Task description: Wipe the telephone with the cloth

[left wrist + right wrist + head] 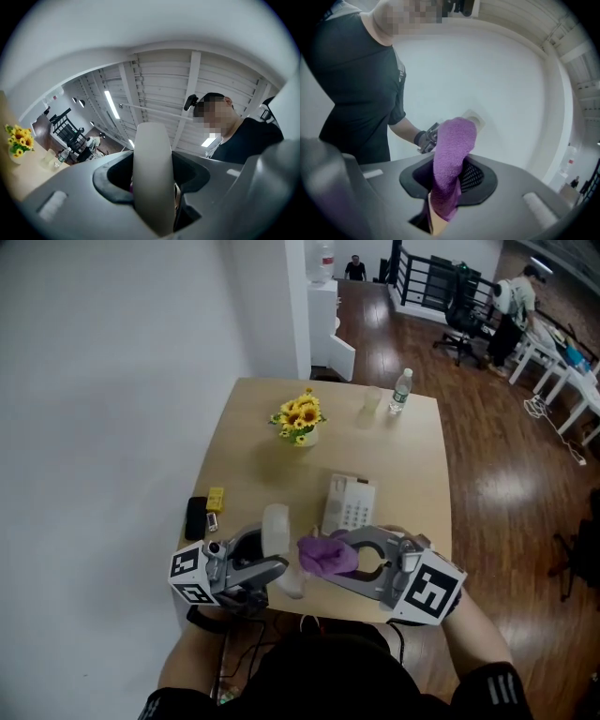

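My left gripper is clamped on the white handset, held just on my side of the telephone base. My right gripper pinches the purple cloth beside the handset. I judge this the handset-wiping step; next I should press the cloth on and rub along its length.

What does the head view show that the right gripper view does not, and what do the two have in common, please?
Only the head view shows the table with the telephone base, the sunflowers and the water bottle on it. Only the right gripper view shows the person's torso from the front. Both show the purple cloth clamped in the right gripper and the white handset held by the left gripper.
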